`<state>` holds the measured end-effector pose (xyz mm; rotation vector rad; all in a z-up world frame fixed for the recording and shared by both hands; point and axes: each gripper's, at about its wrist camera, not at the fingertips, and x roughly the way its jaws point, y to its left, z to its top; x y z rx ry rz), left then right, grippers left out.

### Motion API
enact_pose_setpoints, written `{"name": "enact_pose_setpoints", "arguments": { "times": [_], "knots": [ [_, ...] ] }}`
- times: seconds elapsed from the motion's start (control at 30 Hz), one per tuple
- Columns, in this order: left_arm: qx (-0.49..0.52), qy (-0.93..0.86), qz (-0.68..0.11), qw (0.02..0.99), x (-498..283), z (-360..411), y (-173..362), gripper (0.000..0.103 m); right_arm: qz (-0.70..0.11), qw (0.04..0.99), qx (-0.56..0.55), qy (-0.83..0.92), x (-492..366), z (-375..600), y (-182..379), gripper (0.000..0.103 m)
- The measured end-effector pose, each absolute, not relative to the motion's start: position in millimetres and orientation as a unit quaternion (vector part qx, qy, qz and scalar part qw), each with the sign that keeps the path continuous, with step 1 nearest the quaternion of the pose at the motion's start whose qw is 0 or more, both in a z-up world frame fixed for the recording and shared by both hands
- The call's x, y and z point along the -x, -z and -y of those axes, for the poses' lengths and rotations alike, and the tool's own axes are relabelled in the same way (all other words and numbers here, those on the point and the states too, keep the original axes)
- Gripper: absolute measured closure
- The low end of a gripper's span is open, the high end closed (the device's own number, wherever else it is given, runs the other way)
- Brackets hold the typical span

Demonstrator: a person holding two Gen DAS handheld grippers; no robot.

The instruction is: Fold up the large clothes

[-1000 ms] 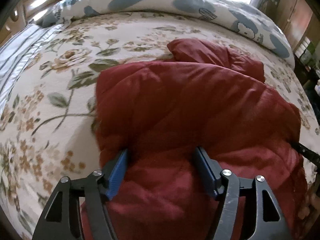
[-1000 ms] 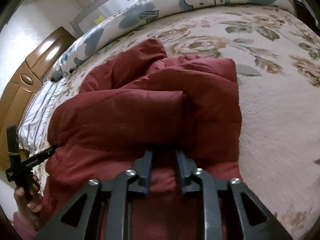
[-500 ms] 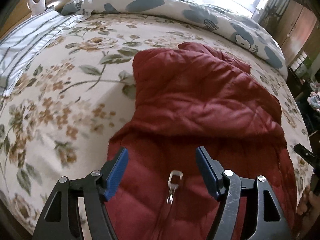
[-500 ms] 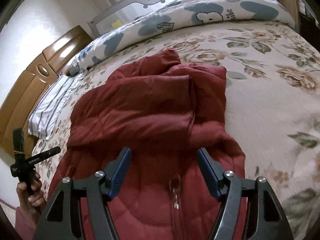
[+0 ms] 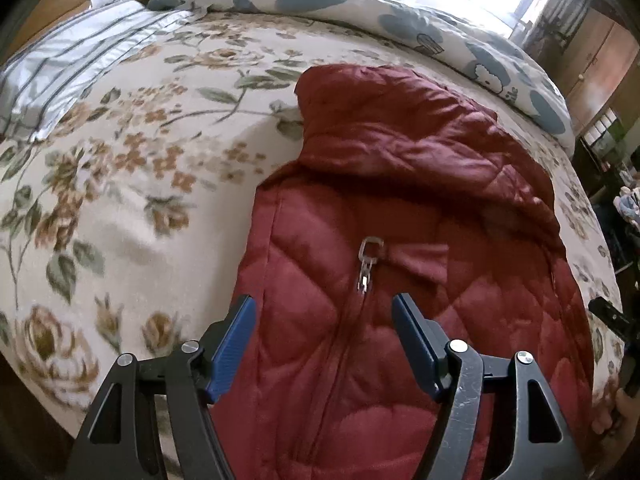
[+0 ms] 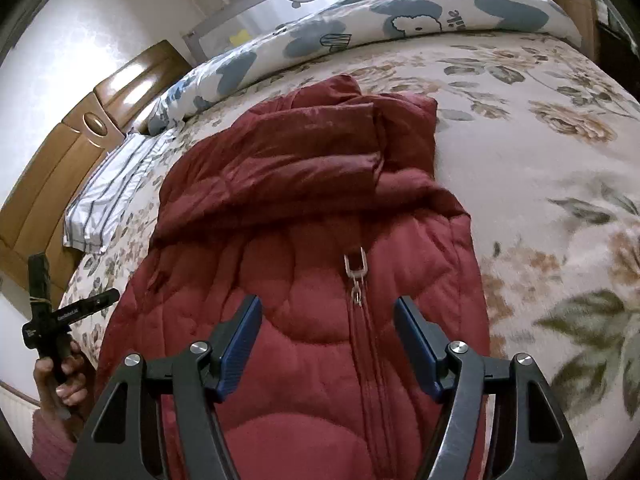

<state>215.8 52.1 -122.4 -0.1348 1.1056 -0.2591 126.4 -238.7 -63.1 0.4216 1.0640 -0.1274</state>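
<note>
A dark red quilted puffer jacket [image 5: 420, 208] lies folded on the floral bedspread [image 5: 132, 168], its far part doubled over the body. A metal zipper pull [image 5: 370, 254] shows on the near part. My left gripper [image 5: 324, 320] is open and empty, raised over the jacket's near left part. The right wrist view shows the same jacket [image 6: 304, 184] and zipper pull [image 6: 355, 270]. My right gripper [image 6: 328, 320] is open and empty, raised above the jacket's near end. The left gripper's handle [image 6: 52, 320], held by a hand, shows at the left edge of the right wrist view.
A rolled blue-and-white duvet [image 5: 400, 20] lies along the far side of the bed. A striped pillow [image 6: 108, 192] and wooden headboard [image 6: 60, 152] are at the left. A wooden wardrobe [image 5: 600, 60] stands at the far right. Bare bedspread [image 6: 540, 160] lies right of the jacket.
My right gripper opened and let go of the jacket fold. Both grippers pulled back and up from the jacket, so the zipper pull and near end came into view.
</note>
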Motion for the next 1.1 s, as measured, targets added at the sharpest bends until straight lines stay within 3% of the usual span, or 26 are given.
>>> {"name": "enact_pose_setpoints", "arguments": {
  "times": [1.1],
  "knots": [
    [0.039, 0.117, -0.55, 0.826, -107.1, -105.9, 121.3, 0.031, -0.525, 0.808, -0.238, 0.122, 26.3, 247.5, 54.2, 0.032]
  ]
}}
